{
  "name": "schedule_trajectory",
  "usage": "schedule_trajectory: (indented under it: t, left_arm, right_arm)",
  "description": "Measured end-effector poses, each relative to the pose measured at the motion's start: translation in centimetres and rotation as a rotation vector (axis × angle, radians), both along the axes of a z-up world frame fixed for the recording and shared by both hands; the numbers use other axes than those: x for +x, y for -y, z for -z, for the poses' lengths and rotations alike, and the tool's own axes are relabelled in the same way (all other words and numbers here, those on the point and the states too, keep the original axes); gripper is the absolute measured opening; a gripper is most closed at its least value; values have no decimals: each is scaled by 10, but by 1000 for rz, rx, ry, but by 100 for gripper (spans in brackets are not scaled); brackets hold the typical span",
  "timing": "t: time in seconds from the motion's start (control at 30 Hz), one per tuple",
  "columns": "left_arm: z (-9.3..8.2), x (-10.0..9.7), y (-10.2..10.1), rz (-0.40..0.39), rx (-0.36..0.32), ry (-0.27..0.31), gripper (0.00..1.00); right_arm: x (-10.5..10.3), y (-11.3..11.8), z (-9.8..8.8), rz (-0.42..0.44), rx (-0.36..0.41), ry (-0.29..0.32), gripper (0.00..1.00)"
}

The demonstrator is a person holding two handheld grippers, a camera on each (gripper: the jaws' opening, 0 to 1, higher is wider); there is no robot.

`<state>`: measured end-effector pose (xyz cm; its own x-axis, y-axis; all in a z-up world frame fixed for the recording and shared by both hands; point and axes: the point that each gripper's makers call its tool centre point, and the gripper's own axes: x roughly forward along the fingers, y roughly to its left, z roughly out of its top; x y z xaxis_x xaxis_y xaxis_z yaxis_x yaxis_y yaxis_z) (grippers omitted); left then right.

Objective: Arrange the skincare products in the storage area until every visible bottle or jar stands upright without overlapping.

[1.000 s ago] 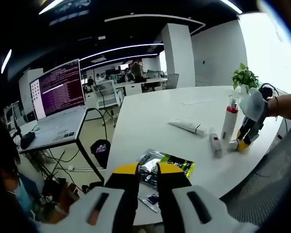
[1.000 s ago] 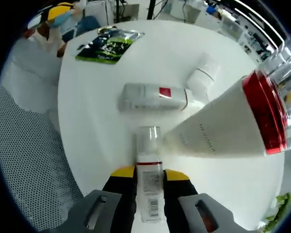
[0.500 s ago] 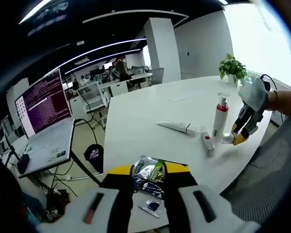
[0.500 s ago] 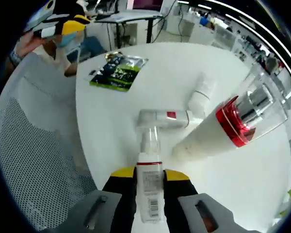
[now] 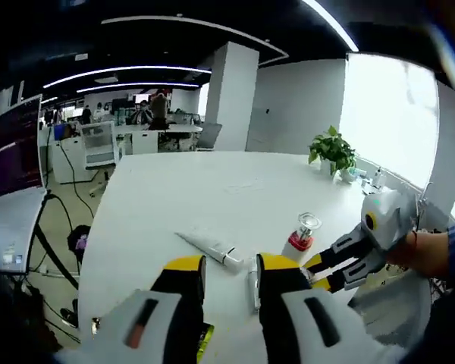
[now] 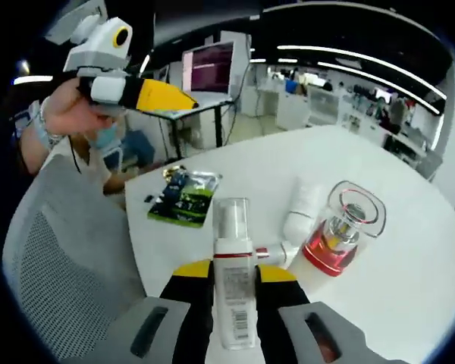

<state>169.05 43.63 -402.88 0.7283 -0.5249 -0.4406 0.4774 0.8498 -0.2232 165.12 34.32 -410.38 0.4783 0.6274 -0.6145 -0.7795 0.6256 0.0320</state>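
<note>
My right gripper (image 6: 233, 270) is shut on a small white bottle (image 6: 232, 250) with a clear cap and a barcode label, held up above the white table (image 6: 409, 227). Below it a red-collared bottle (image 6: 341, 235) stands upright, with a white tube (image 6: 303, 206) and a short red-marked tube (image 6: 271, 251) lying beside it. In the left gripper view the red-collared bottle (image 5: 299, 240) stands right of the lying white tube (image 5: 209, 247), and the right gripper (image 5: 324, 271) reaches in from the right. My left gripper (image 5: 231, 274) is open with nothing in it.
A green and black packet (image 6: 183, 197) lies near the table's edge. A mesh chair back (image 6: 64, 258) is close at the left. The left gripper (image 6: 167, 95) hangs high in a person's hand. A potted plant (image 5: 334, 150) stands at the far side of the table (image 5: 182, 189).
The right gripper has raised the small bottle off the table and tipped it up. The left gripper has lifted and swung towards the bottles.
</note>
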Motion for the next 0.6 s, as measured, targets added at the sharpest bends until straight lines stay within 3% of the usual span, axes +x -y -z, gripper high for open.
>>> schedule_trajectory:
  t: [0.17,0.23,0.33,0.43,0.6]
  left_arm:
    - [26,-6,8,44,-67,-58,22]
    - [29,-17,14,63,-175,-193,21]
    - [28,-23,21,67,-264,-213,23]
    - [31,-30,25,103,-256,-240,23]
    - [29,-31,32,123,-314,-260,24]
  right_arm:
    - [4,1,-2,-5,-8,47,16]
    - [5,1,-2,-6,-2,51,16]
    - [9,-2,-2,-8,14,52,16]
    - [7,-7,-6,-29,40,63,16]
    - [5,-10,-14,-46,95,70,16]
